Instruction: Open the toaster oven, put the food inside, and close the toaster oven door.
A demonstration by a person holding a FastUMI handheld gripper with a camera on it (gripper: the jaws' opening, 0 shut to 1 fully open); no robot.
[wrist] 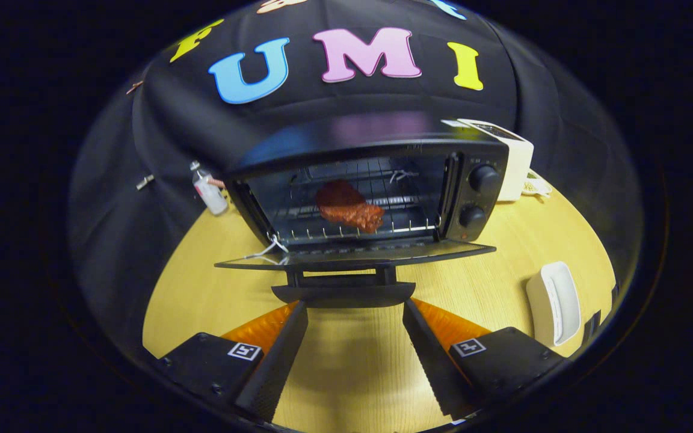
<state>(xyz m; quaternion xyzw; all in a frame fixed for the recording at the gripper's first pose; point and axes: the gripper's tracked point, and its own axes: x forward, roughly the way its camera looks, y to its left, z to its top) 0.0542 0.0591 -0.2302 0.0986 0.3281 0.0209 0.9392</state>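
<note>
Gripper point(355, 310): fingers spread wide, nothing between them but bare table. Fingertips sit just short of the door handle point(343, 293), one to each side of it, not touching as far as can be told.

Toaster oven point(370, 186): black box, standing on the light wood table point(346, 373), straight ahead of the fingers. Door point(355, 255) fully down, lying roughly level, glass panel facing up, dark bar handle at its near edge.

Food point(348, 206): reddish-brown, irregular slab, glossy, resting on the wire rack point(358, 228) inside the cavity, about mid-width. Two round knobs point(483, 178) stacked on the oven's right panel.

Beside the oven's right: white appliance point(512, 159), touching or nearly so. Left of the oven: small white bottle point(209, 191), tilted. Near the right finger: white rounded object point(554, 302) lying on the table, well apart from the oven.
</note>
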